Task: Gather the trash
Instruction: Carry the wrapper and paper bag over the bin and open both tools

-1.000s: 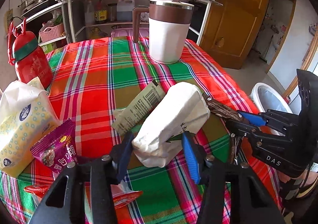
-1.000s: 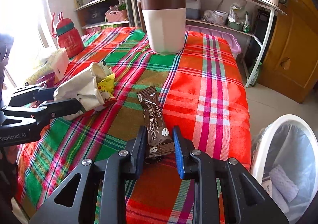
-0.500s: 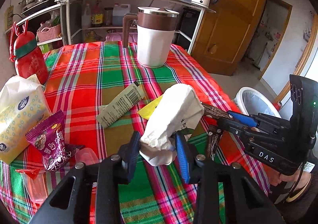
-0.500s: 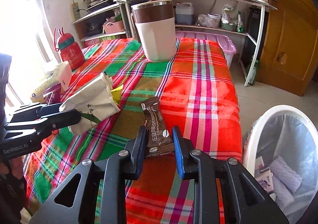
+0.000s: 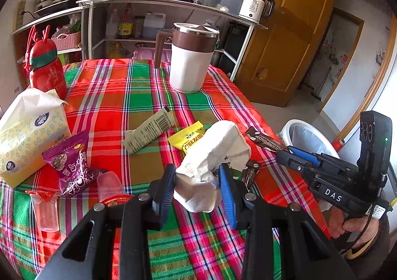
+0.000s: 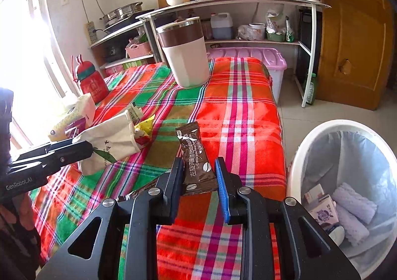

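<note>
My left gripper [image 5: 197,178] is shut on a crumpled white paper bag [image 5: 213,153] and holds it above the plaid table; the bag also shows in the right wrist view [image 6: 109,143]. My right gripper [image 6: 199,173] is shut on a brown coffee sachet [image 6: 194,158], lifted near the table's right edge; the sachet also shows in the left wrist view [image 5: 265,142]. A white trash bin [image 6: 347,180] with a liner stands on the floor right of the table, holding cartons and tissue packs. A green-grey wrapper [image 5: 148,131], a yellow packet [image 5: 188,138] and a purple snack bag [image 5: 72,163] lie on the table.
A large brown-and-white mug [image 5: 191,59] stands at the table's far end. A red bottle [image 5: 46,69] and a tissue pack [image 5: 27,131] sit at the left. Small clear plastic cups [image 5: 46,210] lie near the front left. Shelves and a wooden door stand behind.
Both grippers have risen and pulled back from the table with their items. The right gripper has swung toward the bin, which now fills more of its view.
</note>
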Demonstrator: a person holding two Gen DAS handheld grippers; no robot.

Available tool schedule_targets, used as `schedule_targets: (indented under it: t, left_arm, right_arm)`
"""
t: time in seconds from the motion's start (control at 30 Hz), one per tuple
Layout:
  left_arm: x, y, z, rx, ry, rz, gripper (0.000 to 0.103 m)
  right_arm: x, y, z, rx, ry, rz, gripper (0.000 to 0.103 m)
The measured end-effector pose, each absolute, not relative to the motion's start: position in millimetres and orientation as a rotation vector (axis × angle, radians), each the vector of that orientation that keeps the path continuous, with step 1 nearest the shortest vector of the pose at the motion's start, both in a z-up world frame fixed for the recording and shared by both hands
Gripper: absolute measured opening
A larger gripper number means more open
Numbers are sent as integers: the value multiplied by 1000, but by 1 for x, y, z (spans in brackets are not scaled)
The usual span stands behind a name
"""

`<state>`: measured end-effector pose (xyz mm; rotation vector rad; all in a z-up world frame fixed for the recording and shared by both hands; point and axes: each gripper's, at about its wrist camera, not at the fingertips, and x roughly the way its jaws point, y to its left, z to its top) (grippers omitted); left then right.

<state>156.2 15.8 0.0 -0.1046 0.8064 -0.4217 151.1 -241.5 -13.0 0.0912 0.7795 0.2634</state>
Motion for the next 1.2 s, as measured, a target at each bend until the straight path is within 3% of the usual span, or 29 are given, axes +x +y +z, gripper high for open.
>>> schedule_targets:
  t: [0.47,1.2]
  left_arm:
    - [121,8,-5,-114,812,-440,37]
    - [113,-34,32,-127,725,-516,37]
  right_arm:
    - [124,-254,-5,126,741,264,27]
    - [91,-307,17,202,654,192,27]
